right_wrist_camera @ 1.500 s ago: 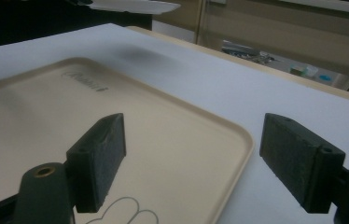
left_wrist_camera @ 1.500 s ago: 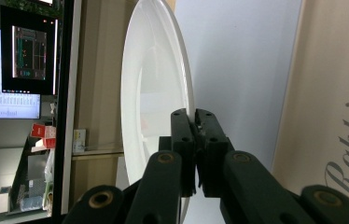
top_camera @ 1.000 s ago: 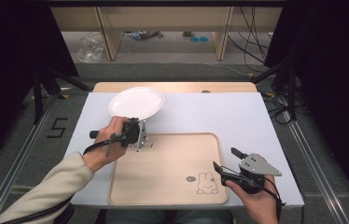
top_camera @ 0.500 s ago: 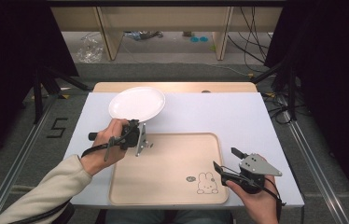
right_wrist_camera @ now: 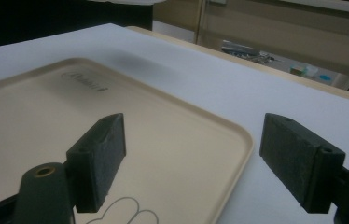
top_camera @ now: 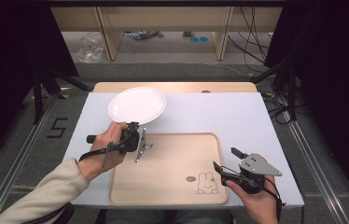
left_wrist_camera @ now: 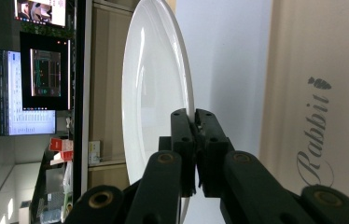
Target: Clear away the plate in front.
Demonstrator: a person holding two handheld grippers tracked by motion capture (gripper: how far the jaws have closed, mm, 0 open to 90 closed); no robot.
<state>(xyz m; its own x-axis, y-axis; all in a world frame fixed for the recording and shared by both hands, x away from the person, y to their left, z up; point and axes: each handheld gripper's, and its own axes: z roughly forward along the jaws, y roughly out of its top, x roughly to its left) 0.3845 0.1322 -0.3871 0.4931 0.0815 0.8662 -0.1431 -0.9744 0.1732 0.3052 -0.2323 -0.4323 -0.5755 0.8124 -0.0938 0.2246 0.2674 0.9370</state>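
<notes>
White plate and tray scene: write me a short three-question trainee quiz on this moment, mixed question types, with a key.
1. True or false: the left gripper has its jaws shut on the rim of the white plate.
2. Which best describes the right gripper?
A. Shut on the tray's edge
B. Open, nothing between its jaws
C. Holding the plate
3. Fill in: the drawing printed near the front right corner of the beige tray is a ____.

Key:
1. True; in the left gripper view both jaws pinch the plate's rim.
2. B; in the right gripper view the jaws stand wide apart above the tray's corner.
3. Rabbit.
</notes>
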